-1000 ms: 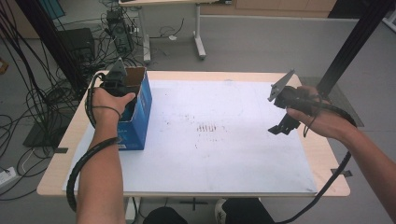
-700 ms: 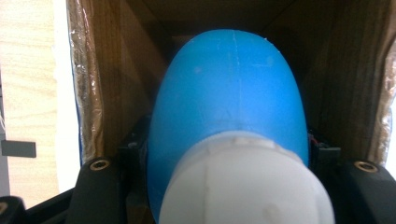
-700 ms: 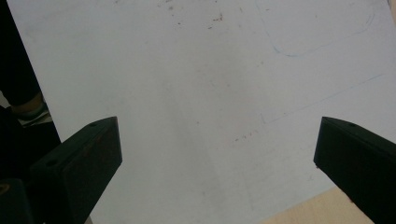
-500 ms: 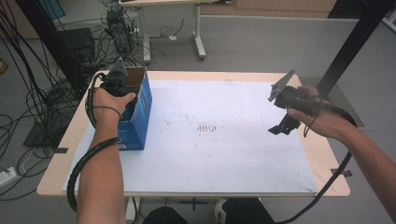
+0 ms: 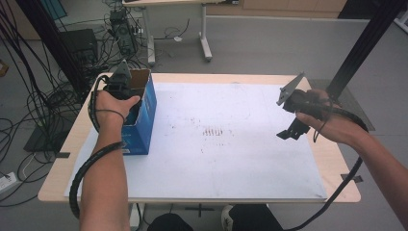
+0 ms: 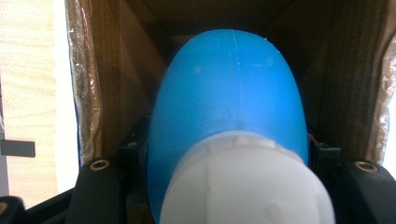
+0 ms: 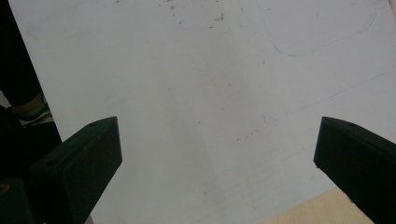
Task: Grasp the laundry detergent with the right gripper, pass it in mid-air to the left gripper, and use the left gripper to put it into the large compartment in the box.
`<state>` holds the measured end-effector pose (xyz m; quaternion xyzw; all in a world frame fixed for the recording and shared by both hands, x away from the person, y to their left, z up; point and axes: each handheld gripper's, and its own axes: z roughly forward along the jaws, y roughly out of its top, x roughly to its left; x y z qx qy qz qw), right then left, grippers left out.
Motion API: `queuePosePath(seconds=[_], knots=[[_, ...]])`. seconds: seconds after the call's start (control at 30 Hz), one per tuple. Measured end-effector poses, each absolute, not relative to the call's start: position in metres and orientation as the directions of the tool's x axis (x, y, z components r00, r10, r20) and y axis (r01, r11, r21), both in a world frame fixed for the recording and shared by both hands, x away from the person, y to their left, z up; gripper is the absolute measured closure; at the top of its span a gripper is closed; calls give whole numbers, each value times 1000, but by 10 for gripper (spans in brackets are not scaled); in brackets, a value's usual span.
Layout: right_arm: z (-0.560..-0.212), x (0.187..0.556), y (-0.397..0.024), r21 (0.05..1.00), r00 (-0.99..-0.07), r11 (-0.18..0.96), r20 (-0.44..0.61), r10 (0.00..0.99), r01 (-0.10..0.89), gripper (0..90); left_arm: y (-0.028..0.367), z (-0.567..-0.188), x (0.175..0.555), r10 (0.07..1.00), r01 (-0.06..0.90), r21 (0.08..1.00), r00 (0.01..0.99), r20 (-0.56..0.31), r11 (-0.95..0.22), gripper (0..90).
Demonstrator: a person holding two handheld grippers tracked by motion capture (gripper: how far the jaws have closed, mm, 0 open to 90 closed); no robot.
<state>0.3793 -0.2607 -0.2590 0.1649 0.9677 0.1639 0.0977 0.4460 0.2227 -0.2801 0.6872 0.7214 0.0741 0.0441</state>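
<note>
A blue plastic bottle (image 6: 229, 102) with a white cap (image 6: 247, 186) points down into an open cardboard box (image 6: 345, 70). My left gripper (image 5: 121, 83) is shut on the bottle, and its black fingers (image 6: 100, 179) press the bottle's sides just inside the box mouth. In the high view the box (image 5: 144, 113) is blue outside and stands upright at the table's left side, with the left hand over its opening. My right gripper (image 5: 291, 129) hovers above the right side of the white sheet (image 5: 231, 159). In its own view the right gripper (image 7: 217, 154) is open, with nothing between its fingers.
The white sheet covers most of the wooden table (image 5: 60, 166) and has faint reddish marks (image 5: 214, 131) at its middle. Cables (image 5: 29, 106) and a black stand lie on the floor to the left. A dark post (image 5: 365, 43) rises at the right rear.
</note>
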Motion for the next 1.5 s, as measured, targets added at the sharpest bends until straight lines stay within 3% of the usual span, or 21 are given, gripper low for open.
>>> queuePosePath(seconds=[1.5], knots=[[-255,375,-259,361,-928,890,-139,346,278,9,222,-269,443,997,981,189,-46,57,35,295]])
